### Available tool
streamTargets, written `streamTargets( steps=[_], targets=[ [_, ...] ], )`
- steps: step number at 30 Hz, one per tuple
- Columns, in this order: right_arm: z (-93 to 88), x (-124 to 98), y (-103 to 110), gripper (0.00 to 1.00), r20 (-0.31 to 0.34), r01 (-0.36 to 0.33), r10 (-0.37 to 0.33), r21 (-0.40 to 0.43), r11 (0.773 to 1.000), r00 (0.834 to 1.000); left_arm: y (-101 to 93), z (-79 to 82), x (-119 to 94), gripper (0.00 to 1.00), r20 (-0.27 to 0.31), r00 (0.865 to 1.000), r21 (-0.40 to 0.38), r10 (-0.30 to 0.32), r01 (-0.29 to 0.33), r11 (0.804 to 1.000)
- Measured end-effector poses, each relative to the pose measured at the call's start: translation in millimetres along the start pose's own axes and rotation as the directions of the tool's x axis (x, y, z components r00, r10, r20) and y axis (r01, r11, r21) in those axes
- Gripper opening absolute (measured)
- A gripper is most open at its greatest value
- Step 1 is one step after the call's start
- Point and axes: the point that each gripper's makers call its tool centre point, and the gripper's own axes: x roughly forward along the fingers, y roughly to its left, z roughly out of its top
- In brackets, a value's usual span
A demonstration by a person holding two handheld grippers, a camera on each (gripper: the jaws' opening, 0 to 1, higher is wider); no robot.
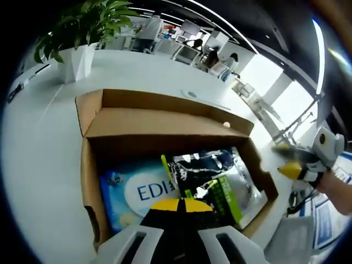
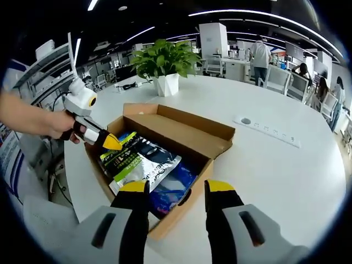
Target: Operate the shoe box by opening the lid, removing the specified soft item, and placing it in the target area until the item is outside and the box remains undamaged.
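An open cardboard shoe box point(image 1: 91, 165) point(image 2: 214, 148) sits on a white table, its lid folded back at the far side. Inside lie a blue packet point(image 1: 135, 190) point(image 2: 173, 190) and a silver-black soft packet with a green label point(image 1: 220, 181) point(image 2: 140, 159). My left gripper point(image 1: 179, 205) point(image 2: 111, 143) is shut, its yellow tips together low over the packet's edge; I cannot tell whether it pinches it. My right gripper point(image 2: 177, 190) point(image 1: 300, 165) is open, above the box's near corner with nothing between its jaws.
A potted plant point(image 2: 165, 66) point(image 1: 82, 38) stands behind the box. A white socket strip point(image 2: 267, 131) lies on the table point(image 2: 286, 176) to the right. A person's hand point(image 2: 52, 124) holds the left gripper. Chairs, desks and people are far behind.
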Motion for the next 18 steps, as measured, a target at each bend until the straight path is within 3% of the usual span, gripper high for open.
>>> streamTargets(
  steps=[10, 18],
  targets=[
    [6.1, 9, 11, 0.35, 0.007, -0.022, 0.022, 0.0, 1.0, 1.0, 3.1, 0.0, -6, 0.0, 0.005, 1.0, -0.01, 0.006, -0.006, 1.0],
    [-0.6, 21, 22, 0.34, -0.011, -0.039, 0.039, 0.014, 0.999, 0.999, 2.9, -2.8, -9, 0.0, 0.004, 1.0, -0.015, 0.005, -0.005, 1.0]
  ],
)
